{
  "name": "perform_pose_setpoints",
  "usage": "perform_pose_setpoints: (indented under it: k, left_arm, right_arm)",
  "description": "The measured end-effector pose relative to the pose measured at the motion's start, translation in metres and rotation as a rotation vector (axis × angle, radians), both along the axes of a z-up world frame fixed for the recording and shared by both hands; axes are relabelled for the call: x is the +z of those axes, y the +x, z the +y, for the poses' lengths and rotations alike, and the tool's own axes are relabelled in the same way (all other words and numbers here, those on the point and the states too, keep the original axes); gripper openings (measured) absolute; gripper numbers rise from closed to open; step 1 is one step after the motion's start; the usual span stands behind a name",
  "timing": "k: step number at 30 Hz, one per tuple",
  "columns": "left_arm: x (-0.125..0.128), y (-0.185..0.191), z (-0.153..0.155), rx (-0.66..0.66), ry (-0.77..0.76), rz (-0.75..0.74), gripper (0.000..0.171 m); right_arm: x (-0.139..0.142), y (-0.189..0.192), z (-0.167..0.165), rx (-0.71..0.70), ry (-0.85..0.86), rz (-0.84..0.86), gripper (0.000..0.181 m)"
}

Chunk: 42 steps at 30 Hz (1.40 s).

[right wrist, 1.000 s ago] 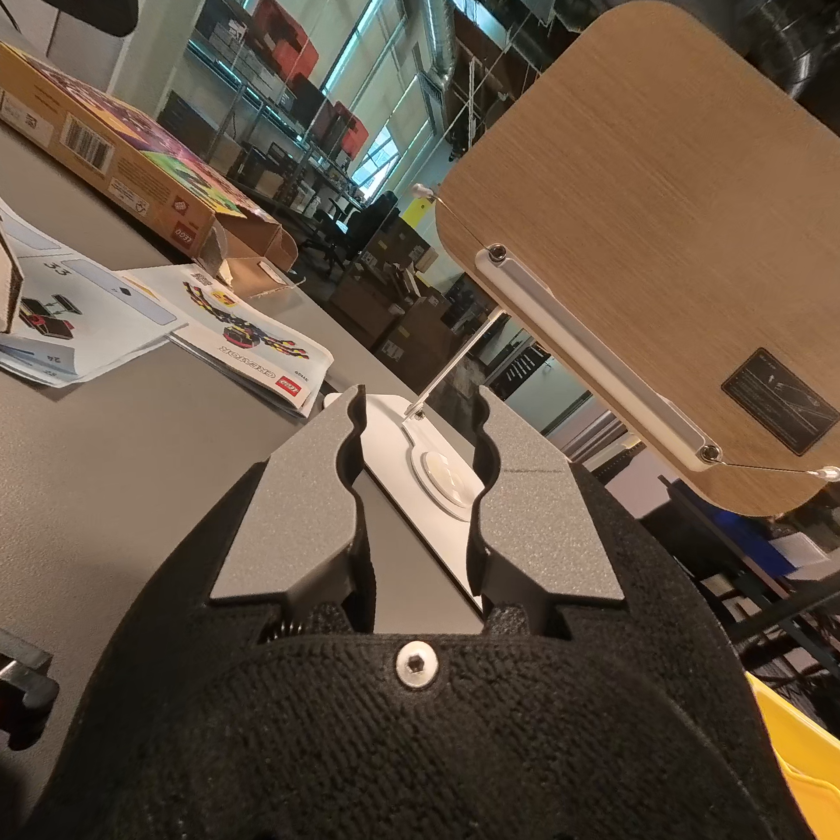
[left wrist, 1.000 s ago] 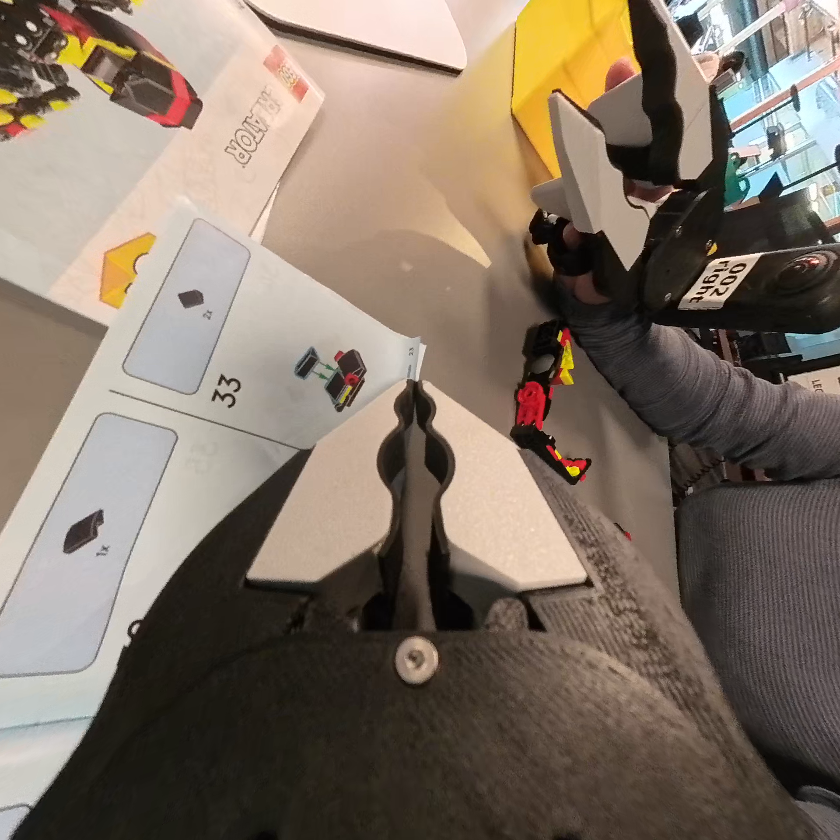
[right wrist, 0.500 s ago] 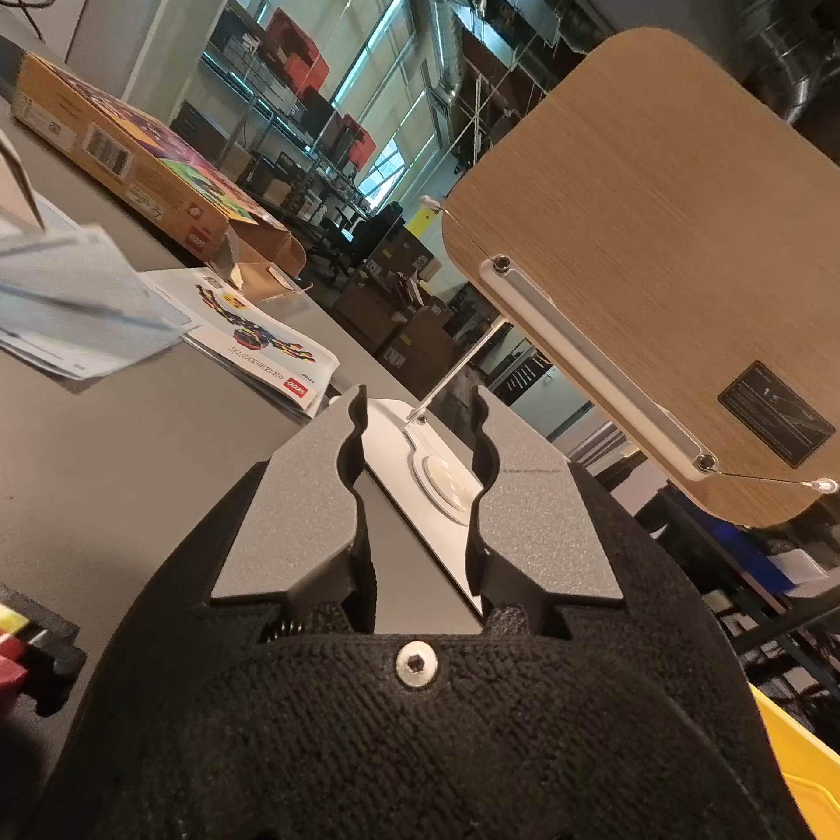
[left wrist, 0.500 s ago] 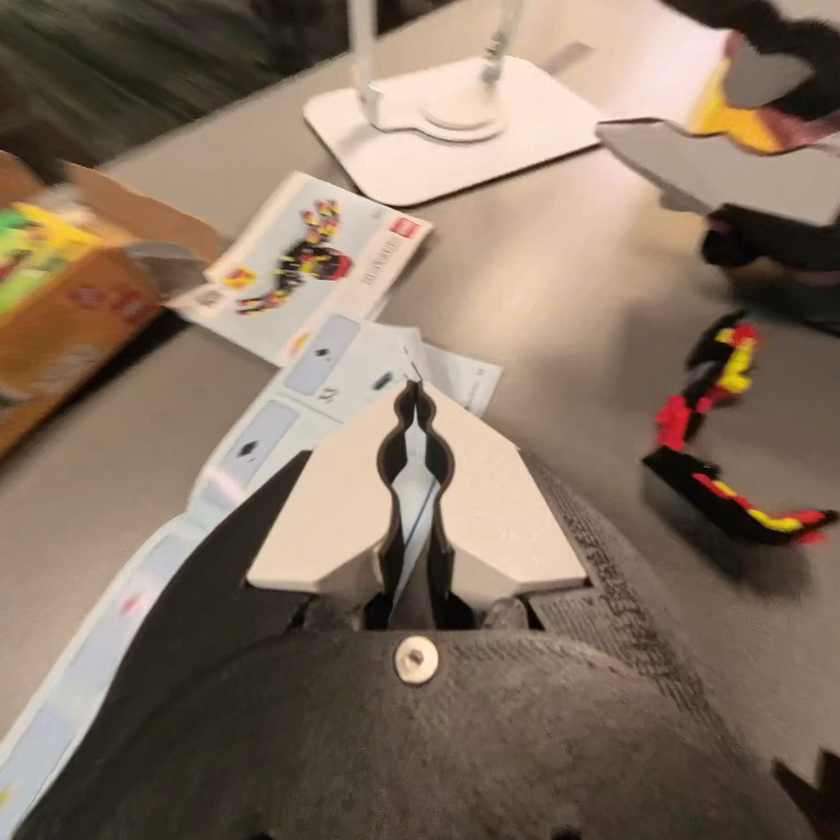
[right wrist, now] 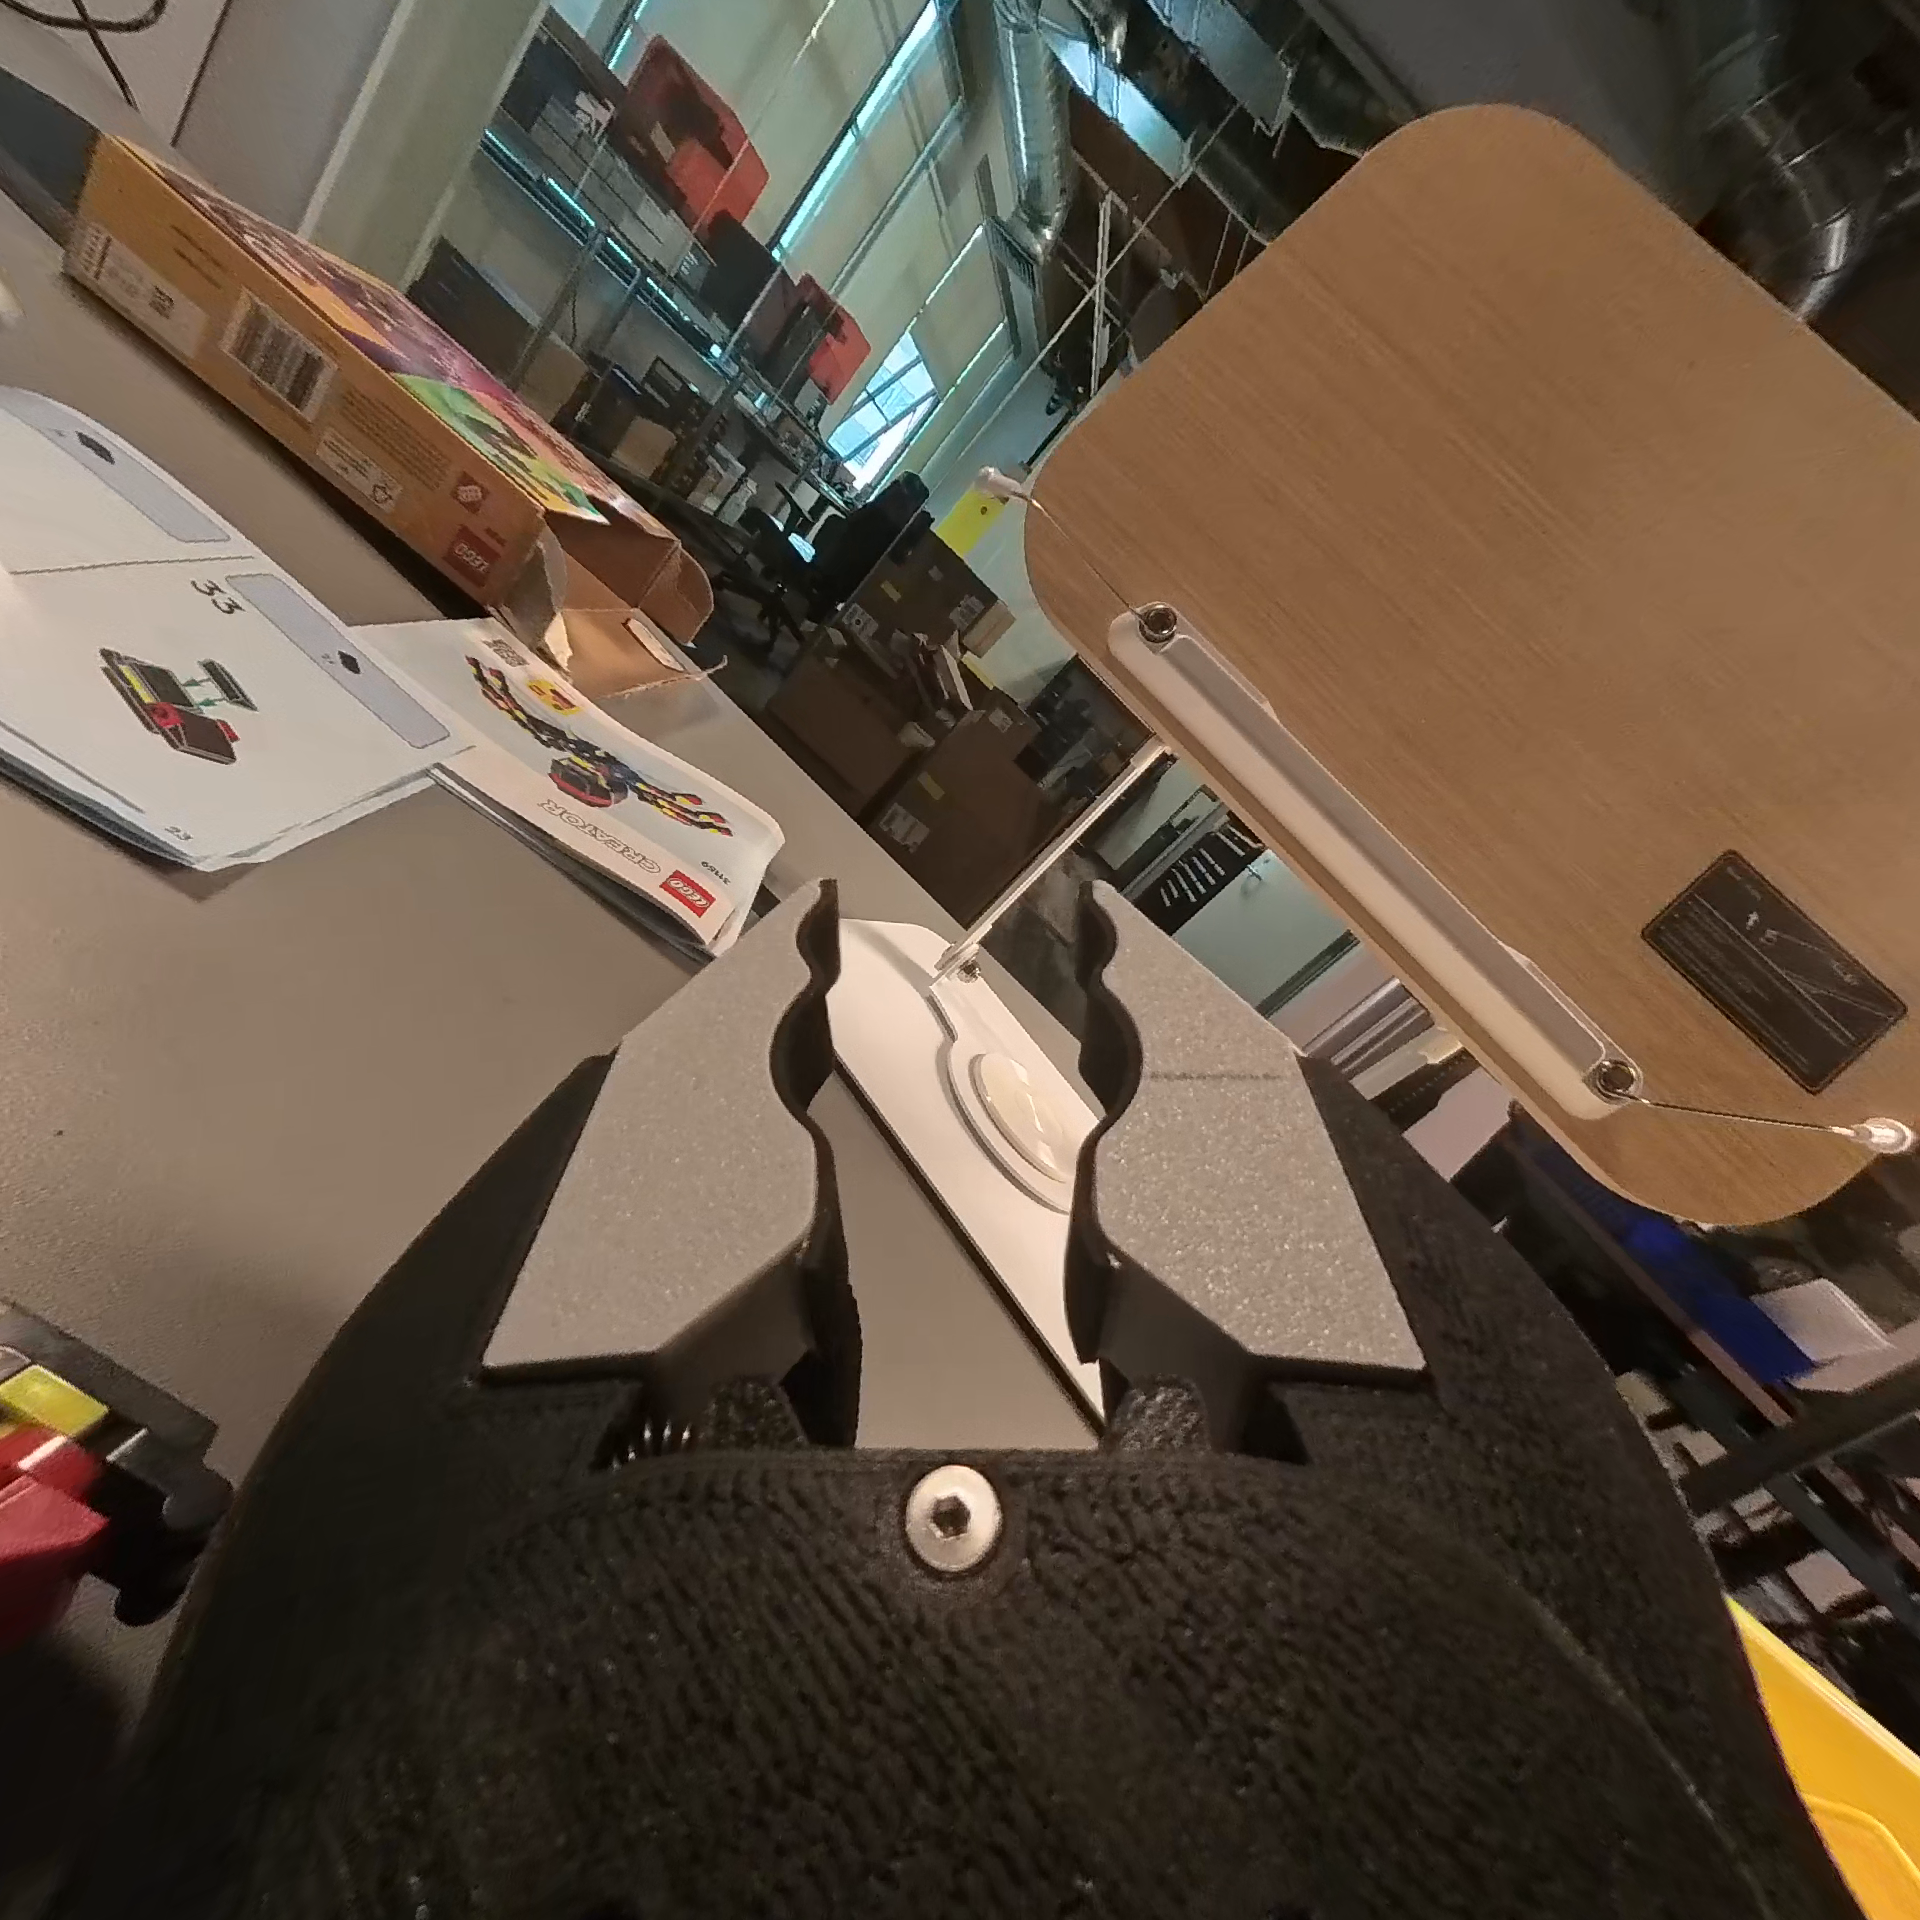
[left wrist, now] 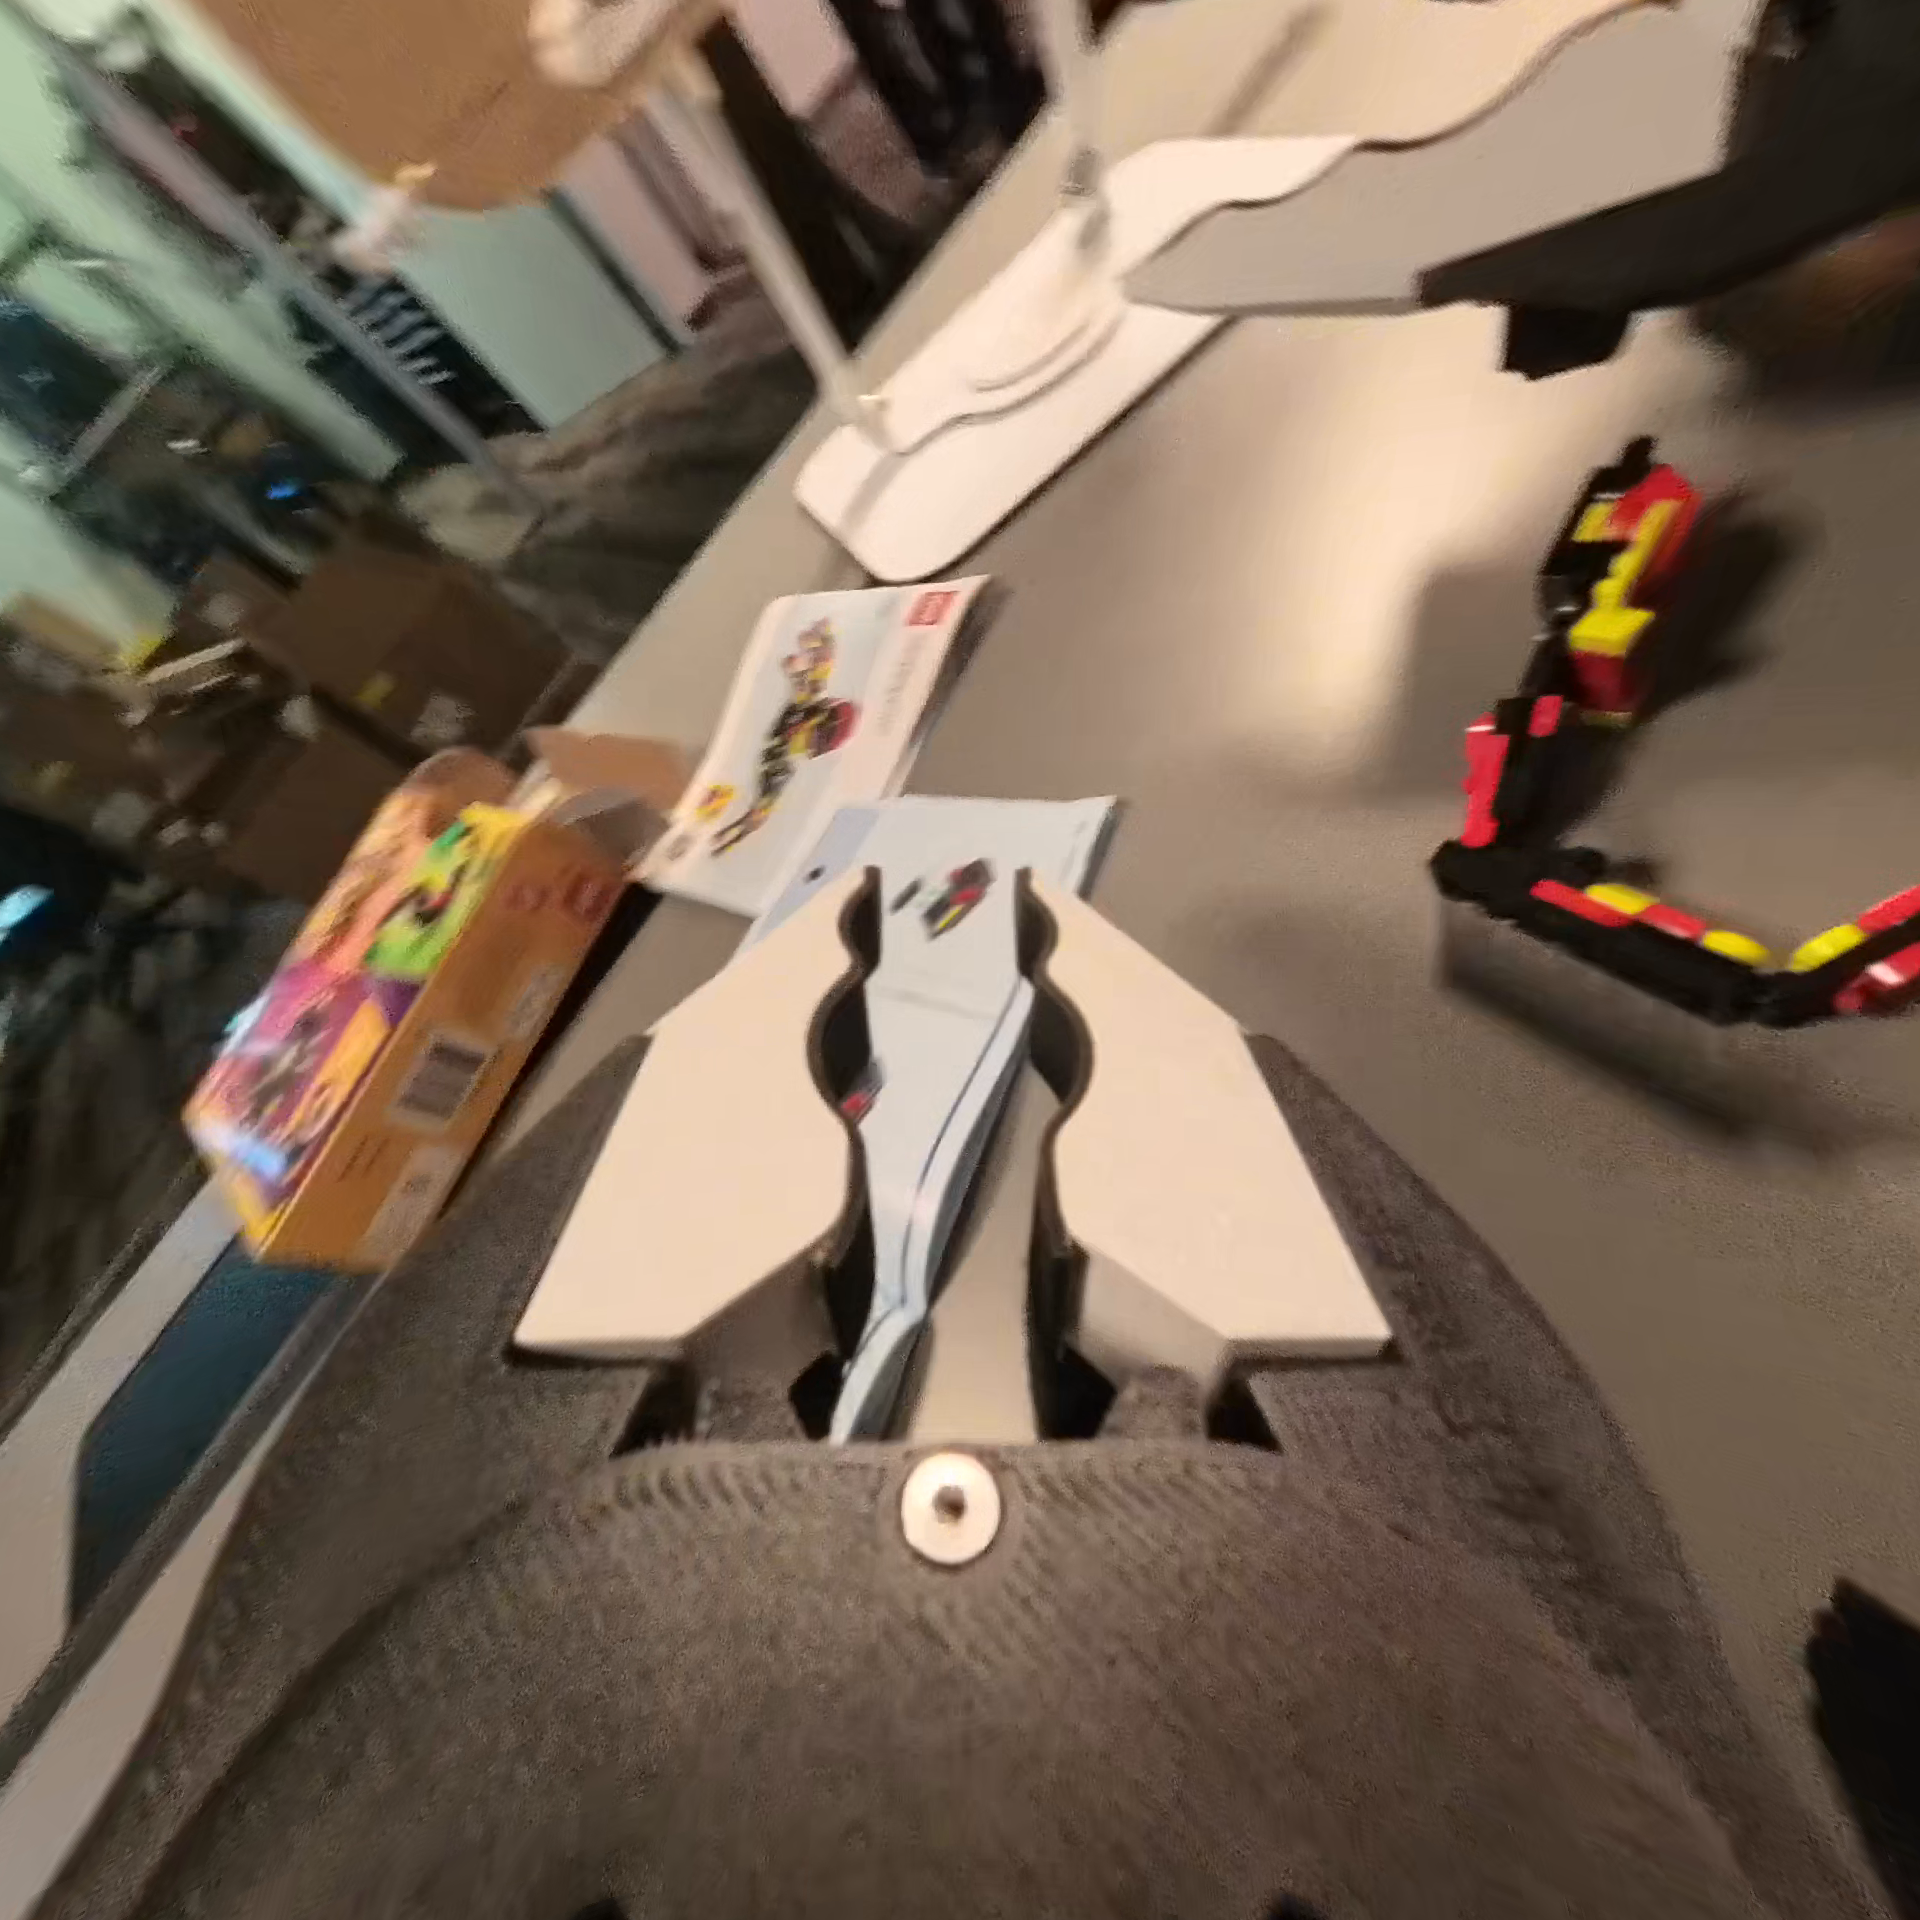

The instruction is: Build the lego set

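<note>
A partly built lego model (left wrist: 1590, 727) of black, red and yellow bricks lies on the grey table to the right of my left gripper; its end shows at the lower left of the right wrist view (right wrist: 42, 1455). The open instruction booklet (left wrist: 956, 997) lies flat on the table (right wrist: 177, 707). My left gripper (left wrist: 948, 883) is open and empty above the booklet, which shows between its fingers. My right gripper (right wrist: 956, 894) is open and empty, low over the table. Its grey finger shows blurred at the top right of the left wrist view (left wrist: 1403, 239).
A second, closed booklet (right wrist: 623, 800) lies past the open one. An opened orange lego box (left wrist: 416, 987) stands at the table's left edge. A white lamp base (right wrist: 997, 1091) with a wooden head (right wrist: 1507, 623) is ahead. A yellow bin (right wrist: 1849, 1766) is at the right. The gap from one gripper's tips to the other's is roughly 15 cm.
My left gripper, shut on a booklet page a second ago, has opened and let it go while swinging up and round. The page now lies flat. My right gripper has barely moved.
</note>
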State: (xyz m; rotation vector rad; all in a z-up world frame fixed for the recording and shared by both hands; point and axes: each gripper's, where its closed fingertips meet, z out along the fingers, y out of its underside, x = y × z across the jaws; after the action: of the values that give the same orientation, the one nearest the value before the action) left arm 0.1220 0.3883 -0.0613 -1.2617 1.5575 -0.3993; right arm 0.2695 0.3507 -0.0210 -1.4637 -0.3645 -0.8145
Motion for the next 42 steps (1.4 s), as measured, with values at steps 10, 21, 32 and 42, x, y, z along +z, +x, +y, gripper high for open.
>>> perform_pose_setpoints:
  k: [10, 21, 32, 42]
  left_arm:
    - [-0.043, 0.038, -0.005, -0.193, -0.404, 0.191, 0.022]
    - [-0.055, 0.037, 0.001, -0.180, -0.551, 0.229, 0.014]
    - [-0.055, 0.036, -0.002, -0.196, -0.610, 0.232, 0.000]
    - [-0.041, 0.033, 0.010, -0.082, -0.374, 0.121, 0.000]
  right_arm:
    - [-0.002, 0.001, 0.001, 0.005, -0.005, 0.018, 0.044]
    - [-0.003, 0.000, 0.002, 0.005, -0.014, 0.009, 0.044]
    - [-0.004, -0.001, 0.003, 0.005, -0.018, 0.003, 0.044]
    - [-0.003, 0.000, 0.002, 0.010, -0.016, 0.009, 0.044]
